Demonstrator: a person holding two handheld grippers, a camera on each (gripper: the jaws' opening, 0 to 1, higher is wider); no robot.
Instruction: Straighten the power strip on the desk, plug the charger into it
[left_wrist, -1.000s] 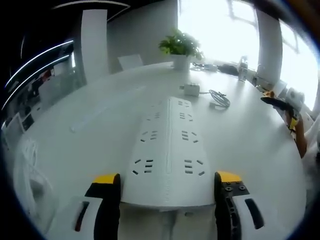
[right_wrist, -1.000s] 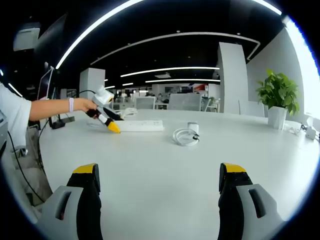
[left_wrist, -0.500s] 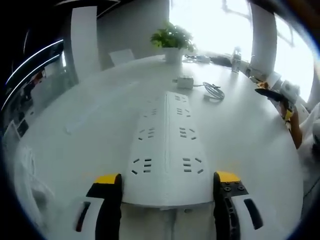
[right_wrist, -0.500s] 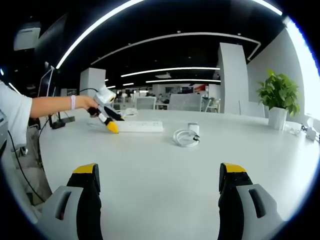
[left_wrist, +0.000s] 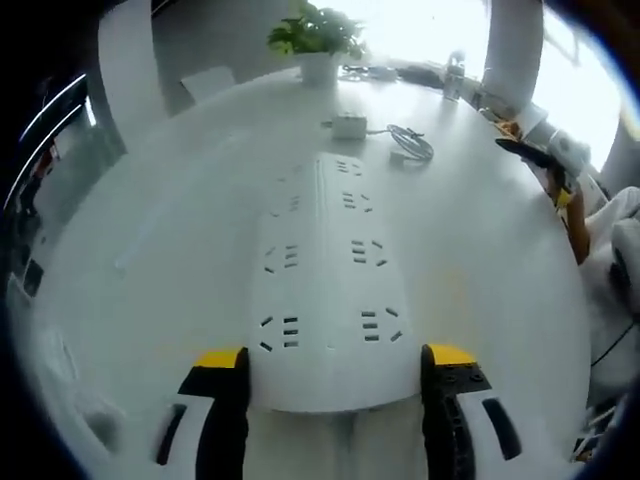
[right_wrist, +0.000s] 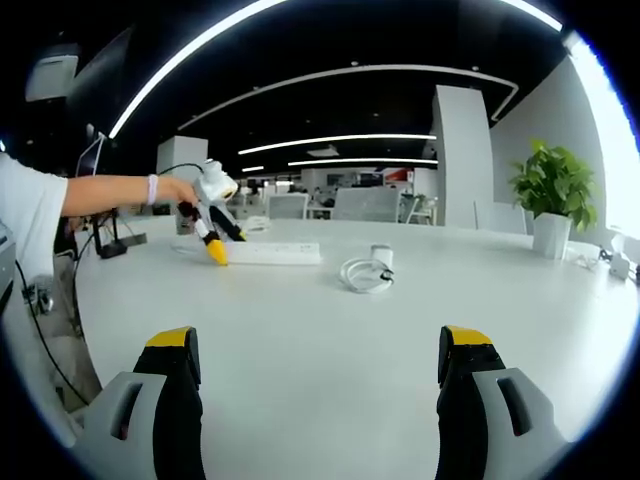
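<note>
The left hand-held gripper (left_wrist: 325, 362) stands wide apart astride the near end of the white power strip (left_wrist: 322, 270) on the worktop (left_wrist: 170, 240), contact uncertain; charger (left_wrist: 349, 125) beyond the strip's far end; right hand-held gripper (right_wrist: 318, 362) apart, empty; no legible markings.

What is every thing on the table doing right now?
Power strip: flat on the desk, nothing plugged in, one end between the open left gripper.
Charger: upright, unplugged.
Cable: coiled beside it.
Right gripper: open, holding nothing.
Plant: upright.
</note>
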